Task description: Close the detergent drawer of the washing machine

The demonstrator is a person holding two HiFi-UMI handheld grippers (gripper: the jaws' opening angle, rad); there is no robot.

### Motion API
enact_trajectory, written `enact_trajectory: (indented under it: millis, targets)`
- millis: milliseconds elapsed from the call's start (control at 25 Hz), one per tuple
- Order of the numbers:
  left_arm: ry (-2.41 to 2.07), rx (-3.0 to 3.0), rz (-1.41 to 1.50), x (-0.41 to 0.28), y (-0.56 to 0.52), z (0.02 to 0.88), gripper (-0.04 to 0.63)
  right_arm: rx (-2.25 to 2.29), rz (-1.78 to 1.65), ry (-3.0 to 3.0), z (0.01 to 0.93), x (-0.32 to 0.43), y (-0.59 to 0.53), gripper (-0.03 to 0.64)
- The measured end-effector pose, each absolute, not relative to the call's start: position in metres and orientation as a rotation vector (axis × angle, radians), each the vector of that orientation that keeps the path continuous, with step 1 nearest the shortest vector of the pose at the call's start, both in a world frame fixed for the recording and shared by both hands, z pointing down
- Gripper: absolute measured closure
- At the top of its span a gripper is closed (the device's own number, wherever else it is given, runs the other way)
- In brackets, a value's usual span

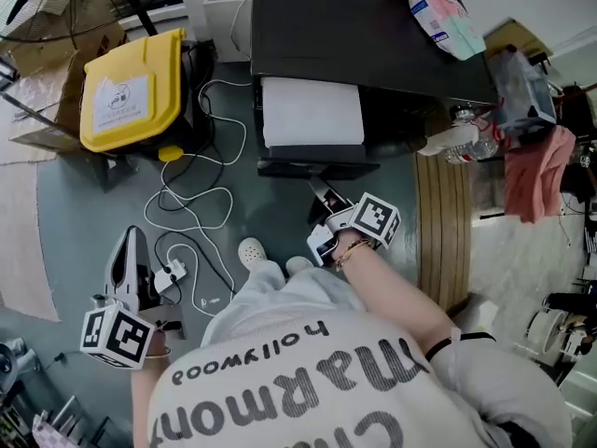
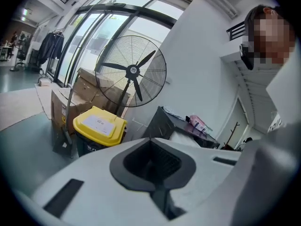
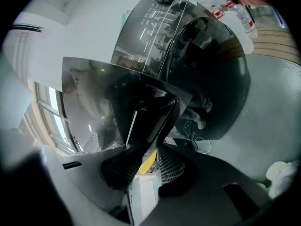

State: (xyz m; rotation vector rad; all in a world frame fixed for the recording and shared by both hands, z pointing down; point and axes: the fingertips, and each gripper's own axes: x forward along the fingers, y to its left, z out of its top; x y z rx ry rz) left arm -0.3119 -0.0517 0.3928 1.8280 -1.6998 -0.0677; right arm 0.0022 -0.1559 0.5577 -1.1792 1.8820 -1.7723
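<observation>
Washer (image 1: 373, 35) cut off by head view's top edge. Panel print (image 3: 148, 27) too small to read. Glossy dark part (image 3: 155, 114) ahead of my right gripper (image 3: 146, 160): can't tell if jaws touch it.

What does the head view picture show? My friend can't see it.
Seen from above, a person points the right gripper at a dark washing machine whose white drawer sticks out. The left gripper hangs low beside white cables, near a yellow-lidded bin.
</observation>
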Motion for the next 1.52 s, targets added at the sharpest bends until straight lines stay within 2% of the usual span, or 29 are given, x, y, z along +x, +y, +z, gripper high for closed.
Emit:
enact_trajectory:
  millis: [640, 1520]
  targets:
    - [-1.542, 1.928, -0.043, -0.314, -0.092, 0.405, 0.588, -1.264, -1.718, 1.798, 0.558, 0.005, -0.156, 0.508]
    - [-1.594, 1.915, -0.067, -0.301, -0.128, 0.389, 0.588, -1.202, -1.801, 1.849, 0.557, 0.006, -0.187, 0.509]
